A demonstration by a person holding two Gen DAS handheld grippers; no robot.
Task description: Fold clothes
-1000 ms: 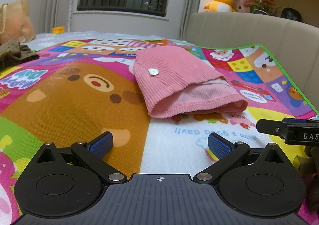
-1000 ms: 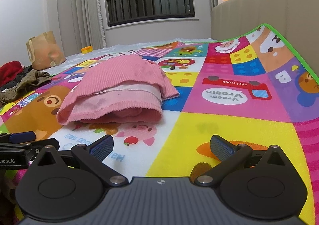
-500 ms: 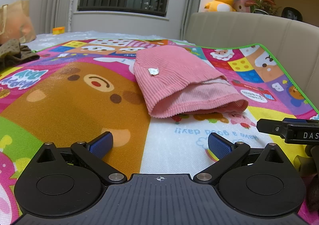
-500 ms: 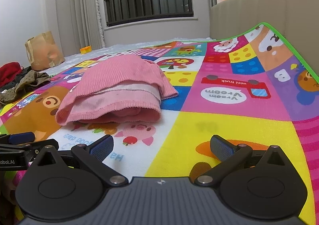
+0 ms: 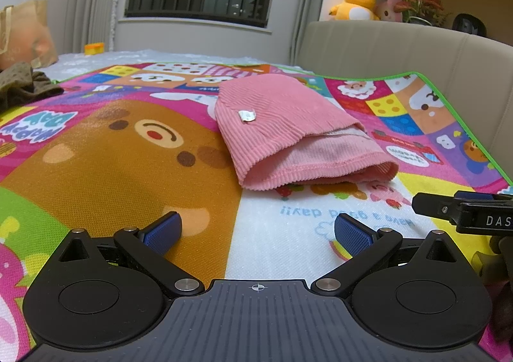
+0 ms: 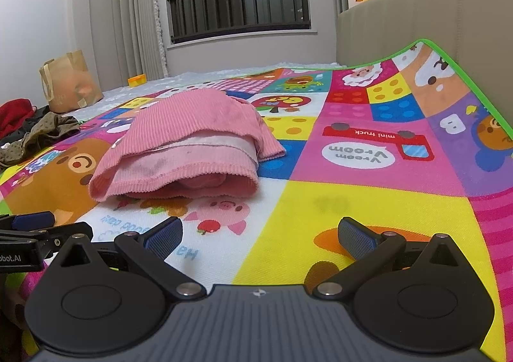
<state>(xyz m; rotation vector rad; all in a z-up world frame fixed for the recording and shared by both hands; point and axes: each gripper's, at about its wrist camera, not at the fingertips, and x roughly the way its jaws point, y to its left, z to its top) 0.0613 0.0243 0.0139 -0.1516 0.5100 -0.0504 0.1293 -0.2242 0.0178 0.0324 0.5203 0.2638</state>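
A pink ribbed garment (image 5: 288, 131) lies folded into a thick bundle on the colourful play mat (image 5: 105, 163); it also shows in the right wrist view (image 6: 189, 147). My left gripper (image 5: 256, 230) is open and empty, low over the mat a short way in front of the garment. My right gripper (image 6: 259, 235) is open and empty, likewise short of the garment, to its right. Each gripper sees the other at its frame edge: the right gripper (image 5: 465, 211) and the left gripper (image 6: 35, 227).
A beige padded headboard (image 5: 400, 47) rises behind the mat's green edge. A pile of olive and red clothes (image 6: 35, 131) and a brown paper bag (image 6: 69, 83) sit at the far left. Plush toys (image 5: 356, 3) stand on the shelf.
The right gripper has edged slightly forward and left, so the garment looks a little nearer. The left gripper and the garment have not visibly moved.
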